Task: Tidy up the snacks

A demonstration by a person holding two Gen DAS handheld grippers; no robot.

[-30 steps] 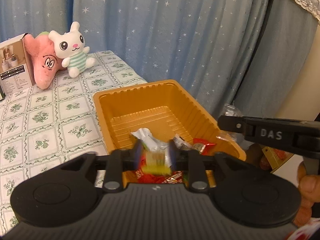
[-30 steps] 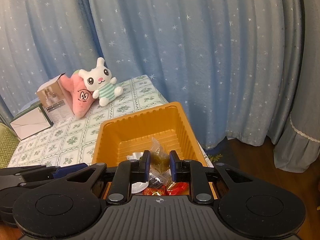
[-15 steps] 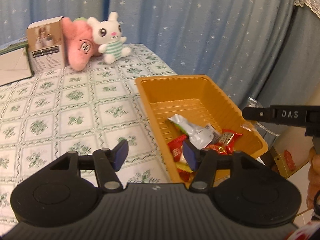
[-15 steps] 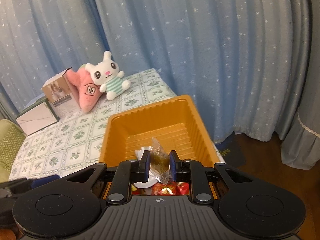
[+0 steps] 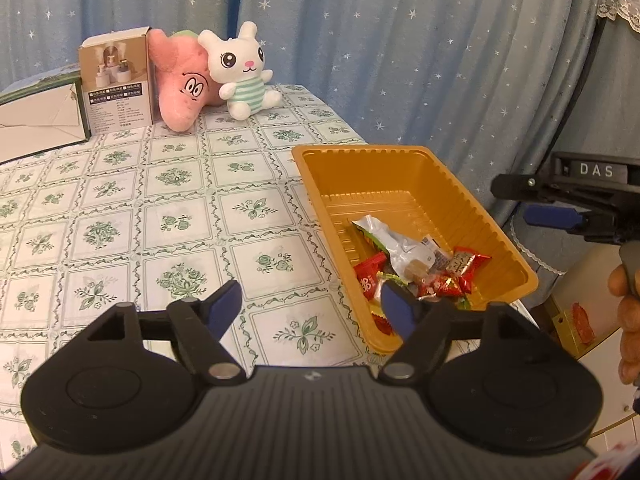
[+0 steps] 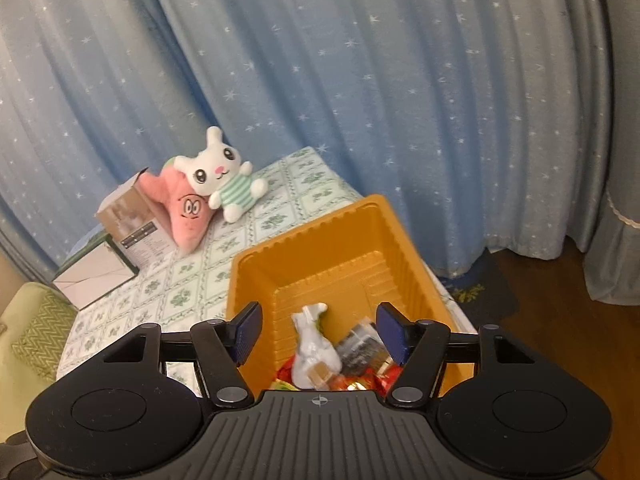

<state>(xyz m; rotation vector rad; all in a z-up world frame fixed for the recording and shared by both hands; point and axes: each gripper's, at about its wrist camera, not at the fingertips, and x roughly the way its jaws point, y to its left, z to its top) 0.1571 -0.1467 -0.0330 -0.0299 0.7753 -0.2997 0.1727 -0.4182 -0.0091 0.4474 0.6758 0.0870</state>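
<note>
An orange plastic tray (image 5: 408,164) sits at the table's right edge; it also shows in the right wrist view (image 6: 320,248). It holds several wrapped snacks: a white packet (image 5: 394,242), red candies (image 5: 444,284) and a dark packet (image 6: 360,346). My left gripper (image 5: 310,306) is open and empty, above the tablecloth at the tray's near left corner. My right gripper (image 6: 320,330) is open and empty, hovering over the tray's near end; it also shows at the right of the left wrist view (image 5: 560,204).
A white bunny plush (image 5: 240,68), a pink star plush (image 5: 180,88), a small printed box (image 5: 116,84) and a flat white box (image 5: 36,120) stand at the back of the green-patterned tablecloth (image 5: 120,220). Blue star curtains hang behind. Wooden floor (image 6: 560,320) lies beyond the table's right edge.
My left gripper let its white packet fall into the tray, opened and drew back left. My right gripper opened and dropped its dark green packet into the tray.
</note>
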